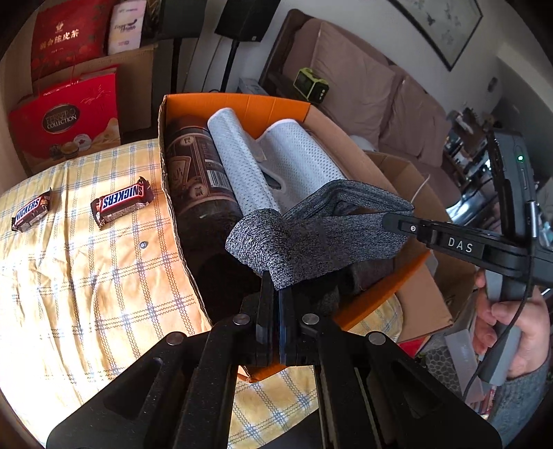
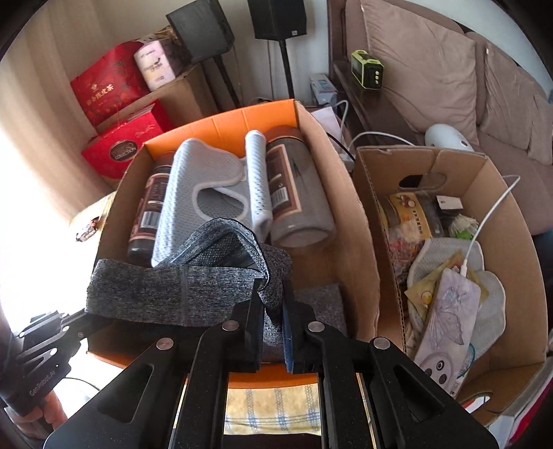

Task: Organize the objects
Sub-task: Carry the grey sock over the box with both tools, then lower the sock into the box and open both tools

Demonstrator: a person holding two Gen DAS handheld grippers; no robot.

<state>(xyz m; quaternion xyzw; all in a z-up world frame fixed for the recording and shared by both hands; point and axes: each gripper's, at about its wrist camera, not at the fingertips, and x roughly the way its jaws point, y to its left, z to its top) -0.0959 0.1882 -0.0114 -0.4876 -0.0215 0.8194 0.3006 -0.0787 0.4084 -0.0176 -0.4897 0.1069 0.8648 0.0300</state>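
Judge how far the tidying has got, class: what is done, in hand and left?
Done: two brown cans and a white mesh brace already lie in the orange box. In hand: both grippers, left and right, hold a grey sleeve over the box. Left: two Snickers bars on the checked cloth.

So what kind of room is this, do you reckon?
Probably a home living room: a brown sofa by the wall, a framed picture above it, and speakers on stands in the corner.

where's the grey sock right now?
Grey sock hangs stretched between both tongs, left and right, over the near end of the orange box, beside the mesh cloth.
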